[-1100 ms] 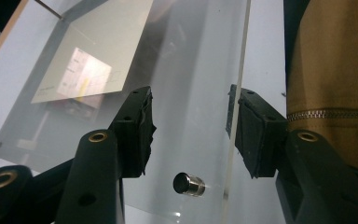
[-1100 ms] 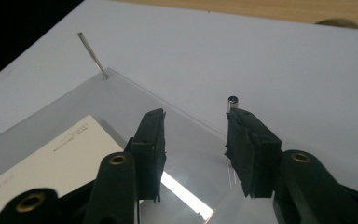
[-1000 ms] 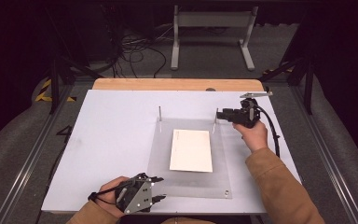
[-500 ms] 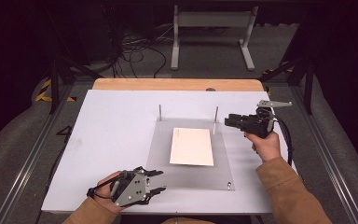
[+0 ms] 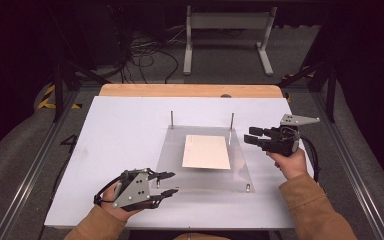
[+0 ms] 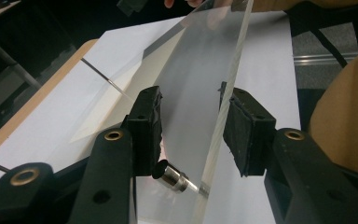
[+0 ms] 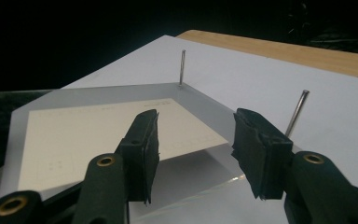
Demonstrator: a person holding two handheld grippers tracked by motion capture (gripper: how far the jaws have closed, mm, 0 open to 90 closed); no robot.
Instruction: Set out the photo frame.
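A clear acrylic plate (image 5: 205, 177) lies on the white board, with a cream card (image 5: 206, 151) at its middle. Two thin metal pins (image 5: 172, 119) (image 5: 231, 121) stand at its far corners. My left gripper (image 5: 175, 183) is at the plate's near-left corner. In the left gripper view its jaws (image 6: 191, 130) have just been closing, with the plate's edge (image 6: 230, 70) and a metal standoff (image 6: 175, 177) between them and a gap still showing. My right gripper (image 5: 252, 136) hovers at the plate's right edge, pointing left. Its jaws (image 7: 196, 149) have just been opening, with nothing between them, over the card (image 7: 88, 135).
The white board (image 5: 125, 130) covers most of a wooden table (image 5: 190, 90). Another standoff (image 5: 248, 187) sits at the plate's near-right corner. Cables and a grey metal stand (image 5: 227, 30) are on the floor beyond the table.
My right gripper has drawn back to the right from the plate's far-right corner. My left gripper has moved forward to the plate's near-left corner.
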